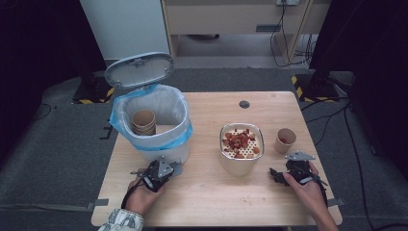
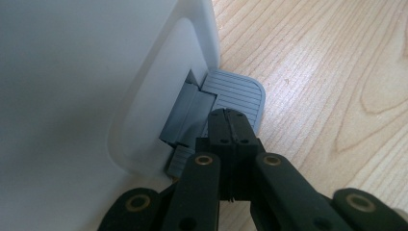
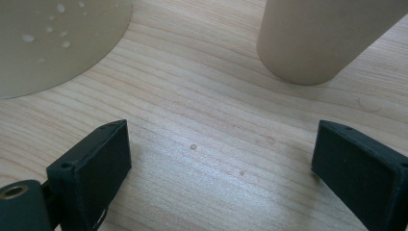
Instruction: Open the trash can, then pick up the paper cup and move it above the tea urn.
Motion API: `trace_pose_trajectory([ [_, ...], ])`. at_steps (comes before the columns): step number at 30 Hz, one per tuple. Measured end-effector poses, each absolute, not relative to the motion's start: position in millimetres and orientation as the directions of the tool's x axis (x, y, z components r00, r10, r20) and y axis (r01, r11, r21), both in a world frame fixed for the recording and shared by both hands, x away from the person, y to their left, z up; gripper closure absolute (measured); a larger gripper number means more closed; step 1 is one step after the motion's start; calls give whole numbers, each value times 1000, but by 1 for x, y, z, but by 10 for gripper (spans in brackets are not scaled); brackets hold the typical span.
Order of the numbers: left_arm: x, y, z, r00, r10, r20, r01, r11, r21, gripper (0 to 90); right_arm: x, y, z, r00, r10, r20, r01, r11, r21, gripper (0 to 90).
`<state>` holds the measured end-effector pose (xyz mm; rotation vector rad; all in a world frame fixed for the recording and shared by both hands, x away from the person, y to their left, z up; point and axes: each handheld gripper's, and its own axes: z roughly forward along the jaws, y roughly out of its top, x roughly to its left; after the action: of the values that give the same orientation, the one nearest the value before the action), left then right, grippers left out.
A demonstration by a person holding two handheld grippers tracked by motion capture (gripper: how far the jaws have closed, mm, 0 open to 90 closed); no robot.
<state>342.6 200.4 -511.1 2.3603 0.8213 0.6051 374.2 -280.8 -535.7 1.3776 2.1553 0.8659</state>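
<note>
On bin pedal (image 2: 238,96) (grey): closed left gripper (image 2: 232,118).

The white pedal bin (image 1: 161,139) stands upright at the counter's left side, lid (image 1: 139,70) raised, blue liner folded over its rim, its grey ribbed pedal (image 2: 238,98) pressed down.

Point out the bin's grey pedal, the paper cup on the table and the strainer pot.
grey pedal (image 2: 240,94): left gripper view, on its ribbed top face.
paper cup (image 1: 285,140): high view, on its outer wall facing the camera.
strainer pot (image 1: 239,164): high view, on its cream front wall.
</note>
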Motion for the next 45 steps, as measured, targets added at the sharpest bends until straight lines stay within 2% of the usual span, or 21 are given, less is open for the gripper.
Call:
trace_pose_trajectory([
  [7,343,201,-511,710,668,223,415,-652,635,898,374,-285,-529,-382,923,-32,606,277,745,82],
  [13,343,201,-511,709,670,219,419,-650,634,899,375,-294,-522,-322,947,20,586,183,789,102],
  [24,343,201,-511,709,672,215,421,-647,635,899,384,-302,-497,-295,955,26,537,143,831,93],
  [45,343,201,-511,709,671,217,418,-648,636,899,431,-300,-507,-235,971,31,528,101,843,117],
])
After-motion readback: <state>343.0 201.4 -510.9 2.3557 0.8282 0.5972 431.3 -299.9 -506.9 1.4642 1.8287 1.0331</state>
